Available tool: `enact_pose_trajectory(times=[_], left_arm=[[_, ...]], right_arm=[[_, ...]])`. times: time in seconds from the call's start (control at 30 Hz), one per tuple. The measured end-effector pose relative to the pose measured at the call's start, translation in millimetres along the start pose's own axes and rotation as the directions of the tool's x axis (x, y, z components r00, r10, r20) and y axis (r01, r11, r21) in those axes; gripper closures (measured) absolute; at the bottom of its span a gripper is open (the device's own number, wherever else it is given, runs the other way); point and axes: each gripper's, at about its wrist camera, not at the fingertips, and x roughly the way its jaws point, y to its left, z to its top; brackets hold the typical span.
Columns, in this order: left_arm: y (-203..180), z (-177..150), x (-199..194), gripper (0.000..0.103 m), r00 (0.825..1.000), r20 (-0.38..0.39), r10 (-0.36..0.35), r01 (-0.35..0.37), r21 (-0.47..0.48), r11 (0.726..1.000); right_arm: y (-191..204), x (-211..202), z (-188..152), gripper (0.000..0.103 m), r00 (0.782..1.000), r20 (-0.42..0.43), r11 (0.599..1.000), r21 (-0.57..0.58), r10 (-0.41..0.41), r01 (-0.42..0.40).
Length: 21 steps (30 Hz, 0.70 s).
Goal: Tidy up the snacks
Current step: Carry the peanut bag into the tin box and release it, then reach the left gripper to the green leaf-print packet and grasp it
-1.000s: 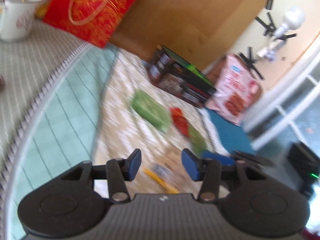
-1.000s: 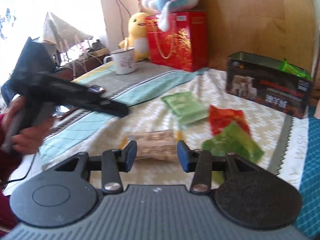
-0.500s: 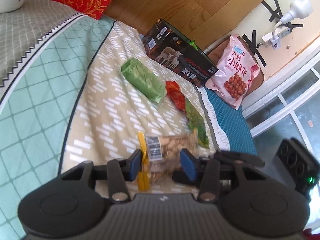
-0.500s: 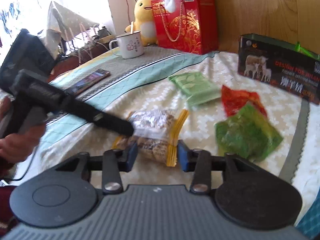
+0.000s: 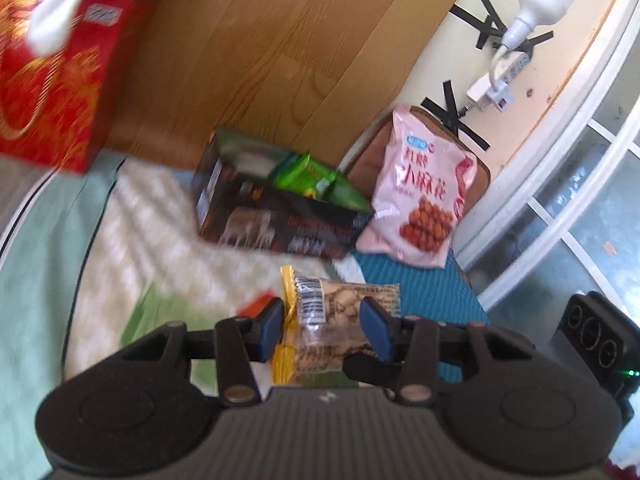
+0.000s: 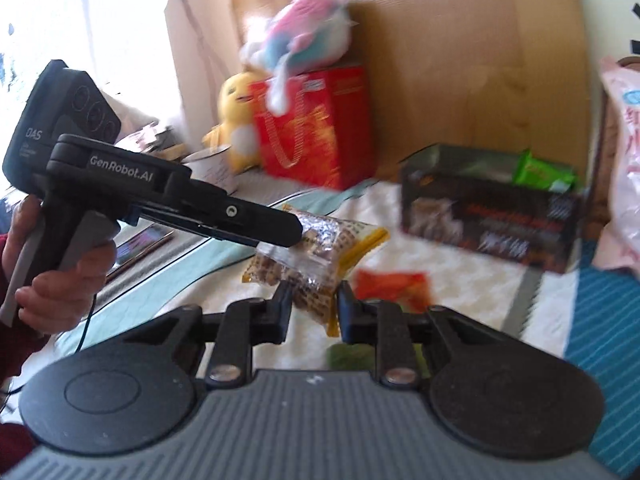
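Left wrist view: left gripper (image 5: 322,330) has its blue pads (image 5: 269,329) on either side of a clear cracker packet (image 5: 340,316) with yellow end seals and a barcode. The packet sits between the jaws at mid width and looks pinched and off the bedspread (image 5: 132,236), though the frame is motion-blurred, so pad contact on the right side is not crisp. Ahead: black carton (image 5: 276,216), open on top, with a green snack bag (image 5: 308,178) sticking out of it. A pink snack bag (image 5: 424,196) leans against the wall just right of the carton. A red gift bag (image 5: 48,92) stands far left. Red and green wrappers under the fingers are blurred.

Right wrist view: right gripper (image 6: 313,312), jaws closing, nearly pressed together, with the lower corner of the same cracker packet (image 6: 320,256) between them; the pads seem to nip its yellow seal edge. The left gripper (image 6: 276,228), held in a hand (image 6: 52,280), clamps the packet's upper end from the left. So the packet is in the air between both tools, above the bedspread. A red snack wrapper (image 6: 394,286) lies just beyond the fingers, with a green one below it, partly hidden. The black carton (image 6: 492,216) stands at right, well apart from the packet.

Step, by my reading: packet picked up, carry to the carton under way. Next move likely needs both tools travelling together toward the carton's open top, then release over the free space beside the green bag. Risk: thin film slipping from the corner grip.
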Motion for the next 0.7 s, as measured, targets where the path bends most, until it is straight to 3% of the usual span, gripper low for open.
enact_pose_trajectory(times=[0.23, 0.47, 0.53, 0.6, 0.7], left_arm=[[6.0, 72.3, 61.9, 0.059, 0.999, 0.040, 0.035, -0.035, 0.017, 0.999], [18.1, 106.5, 109.9, 0.052, 0.982, 0.088, 0.166, -0.171, 0.053, 0.984], [19.8, 105.1, 114.8, 0.049, 0.976, 0.085, 0.198, -0.203, 0.054, 0.978], [22.7, 98.2, 106.6, 0.045, 0.981, 0.098, 0.170, -0.174, 0.040, 0.984], [29.1, 84.1, 85.5, 0.045, 0.984, 0.110, 0.137, -0.141, 0.028, 0.990]], right_arm=[[-59.1, 36.3, 44.3, 0.077, 0.995, 0.058, 0.995, 0.055, -0.085, 0.082], [-96.1, 85.5, 65.7, 0.075, 0.986, 0.077, 0.983, 0.122, -0.147, 0.137], [-96.3, 96.3, 66.5, 0.064, 0.977, 0.075, 0.977, 0.101, -0.198, 0.190], [-93.2, 94.9, 65.6, 0.049, 0.968, 0.089, 0.969, 0.100, -0.234, 0.225], [-94.4, 78.1, 58.7, 0.048, 0.967, 0.115, 0.969, 0.125, -0.229, 0.215]])
